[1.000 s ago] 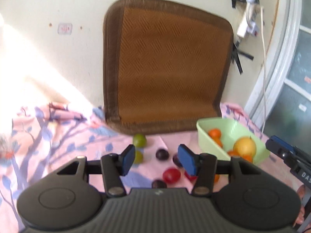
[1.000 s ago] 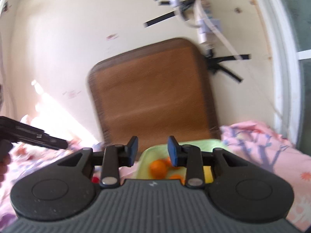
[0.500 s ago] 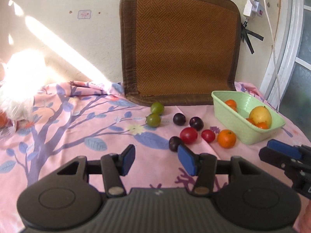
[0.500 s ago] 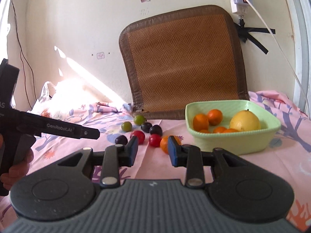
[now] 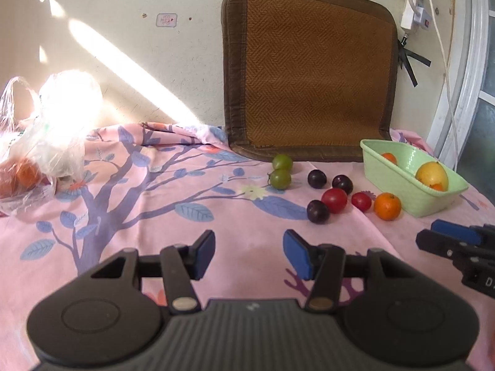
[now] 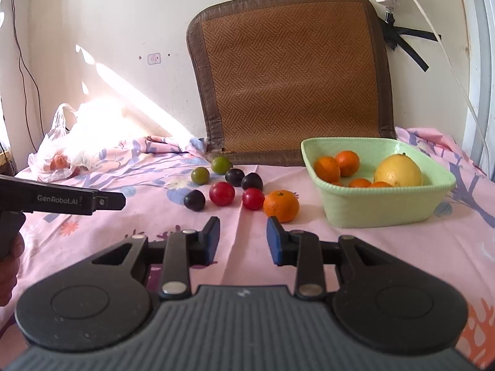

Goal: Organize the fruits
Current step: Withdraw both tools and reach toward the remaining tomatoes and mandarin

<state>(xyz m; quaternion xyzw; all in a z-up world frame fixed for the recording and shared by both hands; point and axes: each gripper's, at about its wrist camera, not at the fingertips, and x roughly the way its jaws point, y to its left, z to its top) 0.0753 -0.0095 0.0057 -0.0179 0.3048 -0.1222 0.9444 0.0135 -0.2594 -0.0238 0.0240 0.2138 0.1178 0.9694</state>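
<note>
left gripper point(image 5: 249, 253) open, empty | right gripper point(image 6: 243, 241) open, empty | loose orange point(image 6: 281, 206) just beside tray point(image 6: 380, 208) wall

Loose fruit at frame centre: two green plums point(image 6: 210, 170), three dark plums point(image 6: 235, 177), two red ones point(image 6: 221, 193), one orange point(image 6: 281, 206). Right of them, a pale green basket point(image 6: 380, 207) holds oranges point(image 6: 337, 165) and a yellow citrus point(image 6: 399, 170).

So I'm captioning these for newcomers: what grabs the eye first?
The green basket at right, holding oranges and a yellow fruit. Beside it, loose fruit on the pink floral cloth: an orange, red, dark and green ones. Behind, a brown woven mat leans on the wall.
</note>
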